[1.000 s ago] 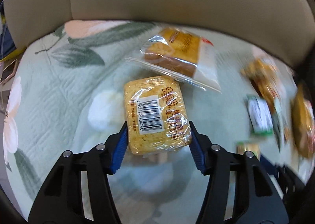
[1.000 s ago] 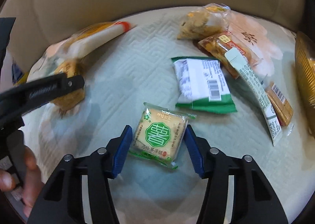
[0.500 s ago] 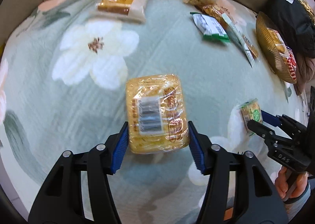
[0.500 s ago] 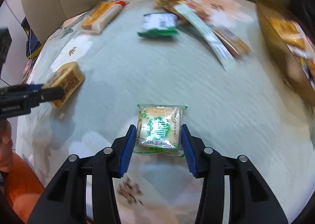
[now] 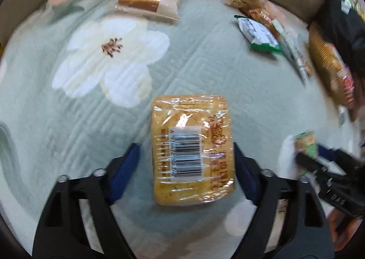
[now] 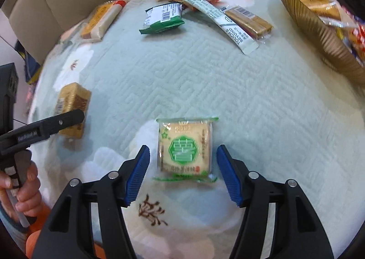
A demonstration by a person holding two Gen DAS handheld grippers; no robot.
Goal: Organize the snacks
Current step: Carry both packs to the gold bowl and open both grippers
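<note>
Between my two pairs of jaws, a snack packet apiece, on a quilted floral cloth.

My left gripper [image 5: 184,163] has its jaws spread, one pad near the yellow cake packet [image 5: 192,156], the other clear of it. My right gripper [image 6: 182,172] is wide open around the green-label biscuit packet [image 6: 186,147], touching neither side. Both packets seem to lie loose on the cloth. More snacks sit far back, and a gold basket [image 6: 314,24] holds some at right. Slippery wrap could slide or twist if I close off-centre, and squeezing hard might crush the cake.
</note>
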